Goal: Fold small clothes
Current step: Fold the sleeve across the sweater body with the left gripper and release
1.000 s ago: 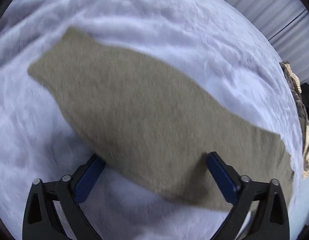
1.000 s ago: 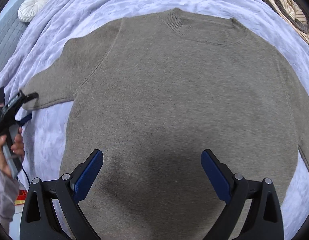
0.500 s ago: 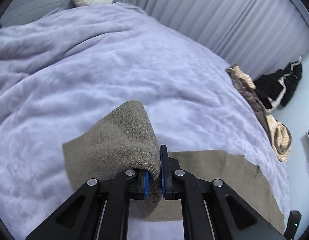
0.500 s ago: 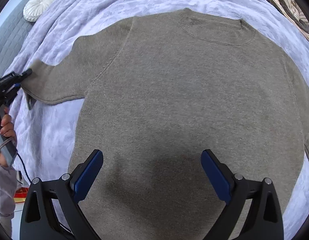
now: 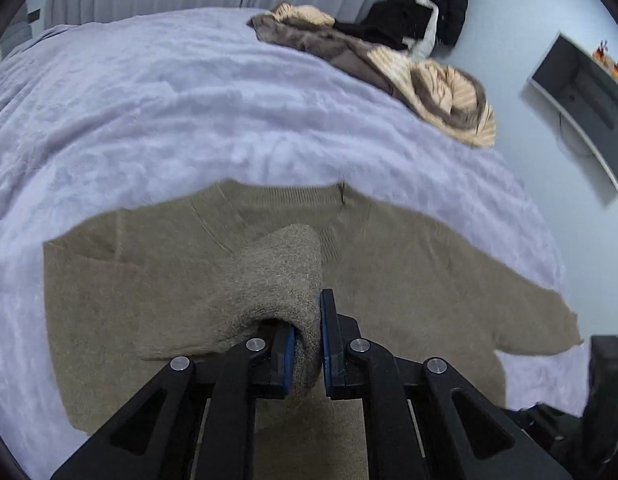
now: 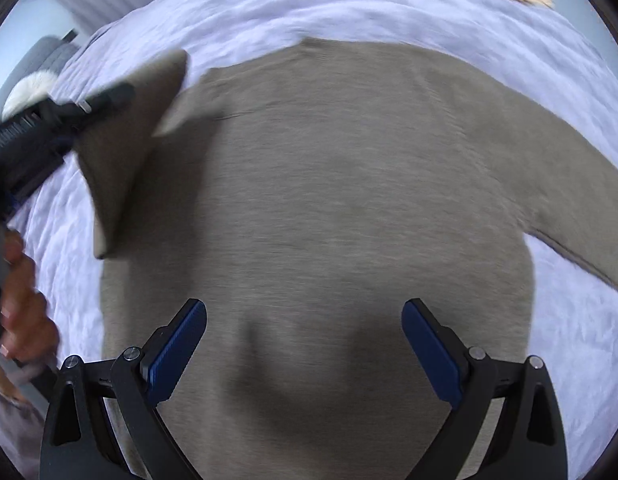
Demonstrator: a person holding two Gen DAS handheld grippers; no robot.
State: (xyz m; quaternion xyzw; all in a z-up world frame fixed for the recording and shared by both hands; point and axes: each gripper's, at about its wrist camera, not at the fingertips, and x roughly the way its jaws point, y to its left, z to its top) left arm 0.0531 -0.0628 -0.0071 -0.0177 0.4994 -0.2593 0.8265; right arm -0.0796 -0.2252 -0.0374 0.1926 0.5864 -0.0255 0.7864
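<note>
The left gripper is clamped on the cuff end of the sweater's sleeve, holding it raised over the sweater, which lies flat on the lavender blanket. The right gripper hovers wide apart above the sweater's lower body, gripping nothing. A heap of other clothes sits at the blanket's far edge.

Readable text: none in either view.
Sweater: plain knit, no label or brand showing.
Wall screen: an orange picture at its edge, too small and blurred to read.
Right tongs' body: a small green light, no lettering.
</note>
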